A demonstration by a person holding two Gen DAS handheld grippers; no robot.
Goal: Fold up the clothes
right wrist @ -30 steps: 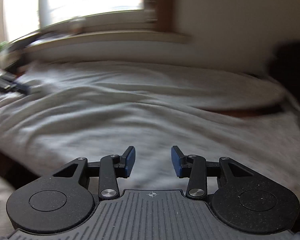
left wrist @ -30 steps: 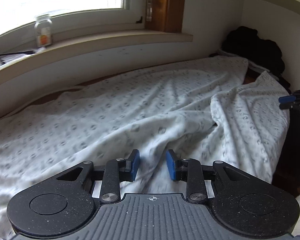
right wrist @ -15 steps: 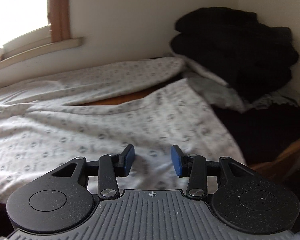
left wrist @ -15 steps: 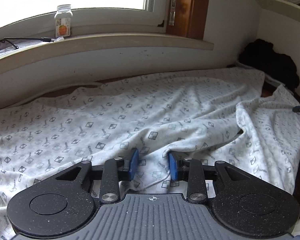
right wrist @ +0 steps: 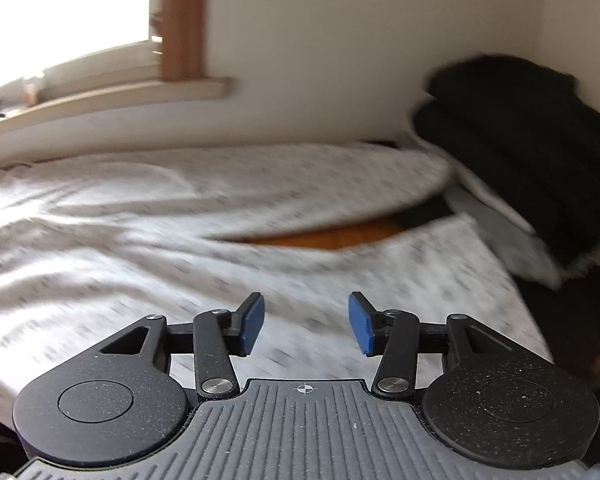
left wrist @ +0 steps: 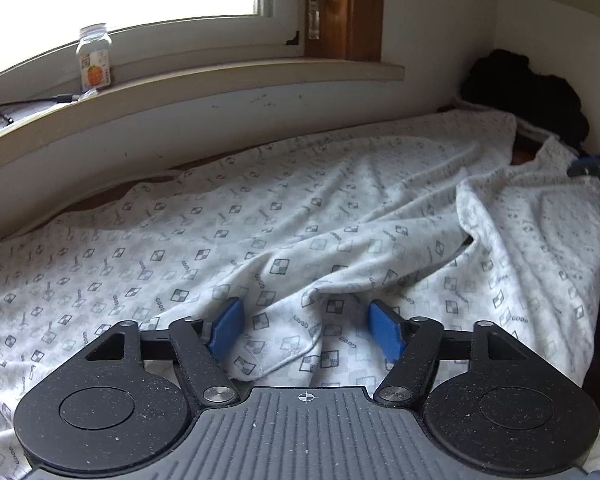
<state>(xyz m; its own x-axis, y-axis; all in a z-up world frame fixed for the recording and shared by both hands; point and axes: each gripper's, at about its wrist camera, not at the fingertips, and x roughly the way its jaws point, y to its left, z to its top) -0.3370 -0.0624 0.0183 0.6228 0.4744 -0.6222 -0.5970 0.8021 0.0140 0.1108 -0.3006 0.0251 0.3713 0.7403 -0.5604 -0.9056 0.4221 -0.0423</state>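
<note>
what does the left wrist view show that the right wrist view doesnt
Only the left wrist view shows the printed pattern sharply, the jar on the windowsill, and a fabric fold lying between the left gripper's opening jaws.

Only the right wrist view shows the folded black stack clearly and the right gripper, its jaws opening, with nothing between them.

Both show the white patterned garment and the wooden window frame.

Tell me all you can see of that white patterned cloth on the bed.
The white patterned cloth is soft, thin-looking fabric printed with small grey checked squares. It lies spread and wrinkled, its right part folded over. A hemmed edge lies between the pads of the opening left gripper, unpinched. Its far corner meets a black clothes pile.
</note>
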